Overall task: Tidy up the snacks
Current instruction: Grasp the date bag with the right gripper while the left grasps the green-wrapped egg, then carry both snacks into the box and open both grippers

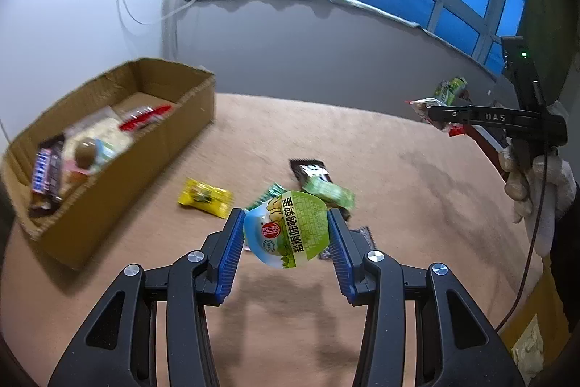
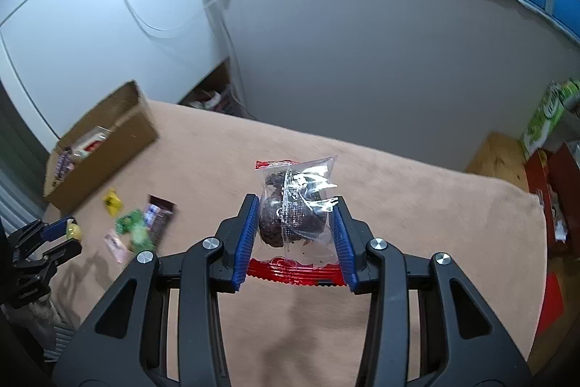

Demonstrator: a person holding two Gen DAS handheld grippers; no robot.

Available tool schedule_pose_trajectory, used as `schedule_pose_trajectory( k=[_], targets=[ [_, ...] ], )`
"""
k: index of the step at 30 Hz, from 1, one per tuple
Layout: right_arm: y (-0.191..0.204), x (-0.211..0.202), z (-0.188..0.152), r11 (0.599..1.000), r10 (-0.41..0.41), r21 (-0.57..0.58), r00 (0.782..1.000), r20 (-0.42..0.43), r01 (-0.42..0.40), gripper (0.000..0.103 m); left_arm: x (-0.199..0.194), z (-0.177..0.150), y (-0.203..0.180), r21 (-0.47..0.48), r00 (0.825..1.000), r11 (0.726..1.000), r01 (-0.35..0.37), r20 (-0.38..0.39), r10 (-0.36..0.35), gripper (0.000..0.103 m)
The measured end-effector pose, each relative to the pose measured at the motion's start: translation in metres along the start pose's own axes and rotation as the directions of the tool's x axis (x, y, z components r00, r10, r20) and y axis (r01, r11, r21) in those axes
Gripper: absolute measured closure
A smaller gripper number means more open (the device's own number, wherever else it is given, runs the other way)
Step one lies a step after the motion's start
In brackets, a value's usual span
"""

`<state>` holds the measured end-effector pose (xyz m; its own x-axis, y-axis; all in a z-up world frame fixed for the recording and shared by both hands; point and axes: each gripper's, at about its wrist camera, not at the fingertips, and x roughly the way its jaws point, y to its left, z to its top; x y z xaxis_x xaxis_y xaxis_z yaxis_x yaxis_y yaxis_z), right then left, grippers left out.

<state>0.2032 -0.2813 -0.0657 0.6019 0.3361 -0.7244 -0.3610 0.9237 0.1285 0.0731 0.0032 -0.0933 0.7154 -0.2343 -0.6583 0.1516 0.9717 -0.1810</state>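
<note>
Two loads airborne: my left gripper pinches the green egg pack, my right gripper the clear cake packet. I advise releasing low inside the cardboard box, left load first.

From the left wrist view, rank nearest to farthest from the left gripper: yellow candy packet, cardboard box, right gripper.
1. Yellow candy packet, just ahead-left of the left gripper.
2. Cardboard box, farther left.
3. Right gripper, far right, raised.
</note>
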Motion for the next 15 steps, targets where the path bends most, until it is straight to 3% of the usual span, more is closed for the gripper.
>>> schedule_pose_trajectory(
  k=[15],
  targets=[
    [0.091, 0.009, 0.046, 0.988, 0.106, -0.116, 0.993, 0.048, -0.1, 0.061, -0.029, 0.051, 0.064, -0.007, 0.989, 0.993, -0.114, 0.092, 0.115, 0.059]
  ],
)
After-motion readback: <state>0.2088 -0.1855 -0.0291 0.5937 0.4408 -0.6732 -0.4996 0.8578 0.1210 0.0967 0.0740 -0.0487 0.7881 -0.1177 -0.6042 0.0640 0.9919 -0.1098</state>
